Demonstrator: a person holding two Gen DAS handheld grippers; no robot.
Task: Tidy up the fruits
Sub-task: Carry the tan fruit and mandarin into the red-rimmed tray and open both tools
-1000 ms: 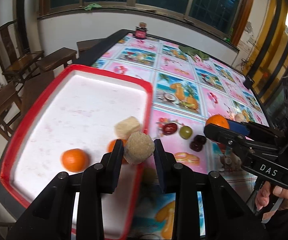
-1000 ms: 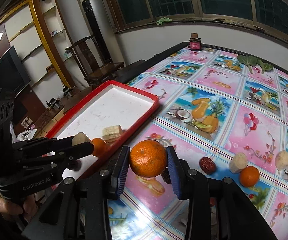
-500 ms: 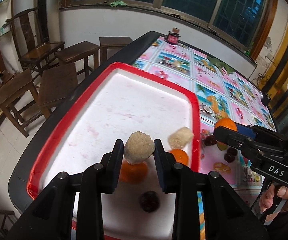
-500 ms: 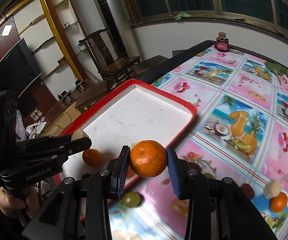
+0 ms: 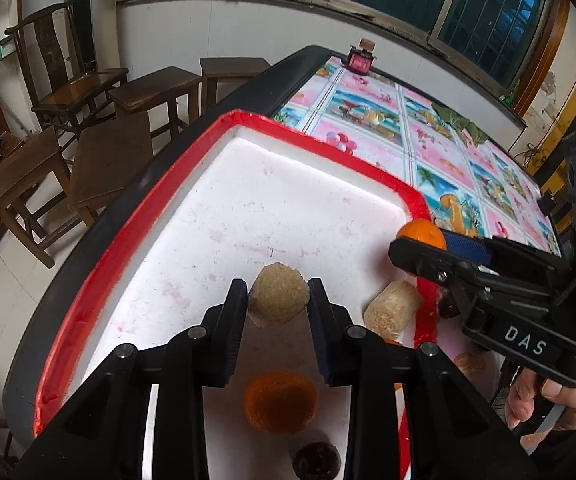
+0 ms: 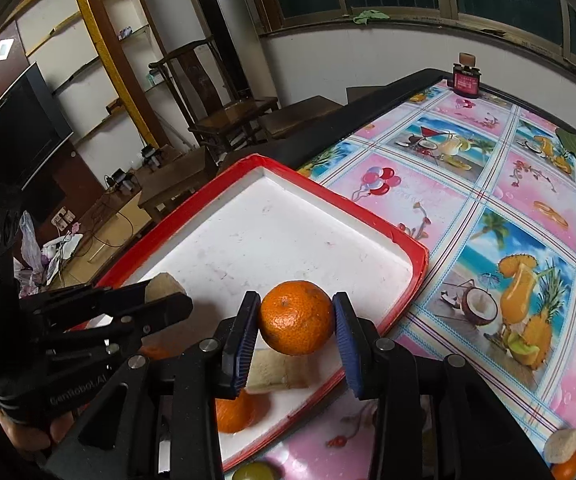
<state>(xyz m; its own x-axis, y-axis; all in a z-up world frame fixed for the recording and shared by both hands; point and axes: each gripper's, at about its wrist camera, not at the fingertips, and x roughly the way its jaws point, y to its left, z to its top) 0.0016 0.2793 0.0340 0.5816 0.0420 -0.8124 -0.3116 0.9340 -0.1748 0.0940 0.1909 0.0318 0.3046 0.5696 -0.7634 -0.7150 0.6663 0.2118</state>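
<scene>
My left gripper (image 5: pixel 278 300) is shut on a tan rough chunk of fruit (image 5: pixel 279 299) and holds it above the white tray with a red rim (image 5: pixel 136 216). My right gripper (image 6: pixel 295 322) is shut on an orange (image 6: pixel 295 323), held over the tray's near right corner (image 6: pixel 404 288); it also shows in the left wrist view (image 5: pixel 422 232). In the tray lie an orange (image 5: pixel 280 402), a dark round fruit (image 5: pixel 316 462) and another tan chunk (image 5: pixel 392 308). The left gripper shows at the left of the right wrist view (image 6: pixel 164 292).
The tray sits at the corner of a table with a colourful fruit-print cloth (image 6: pixel 488 184). A green fruit (image 6: pixel 254 472), a tan piece and an orange (image 6: pixel 564 456) lie on the cloth. A small red jar (image 6: pixel 466 78) stands at the far edge. Wooden chairs and stools (image 5: pixel 100 128) stand beside the table.
Both grippers have moved left and forward over the tray, each keeping its fruit. The left gripper's chunk is now further in over the tray's white floor.
</scene>
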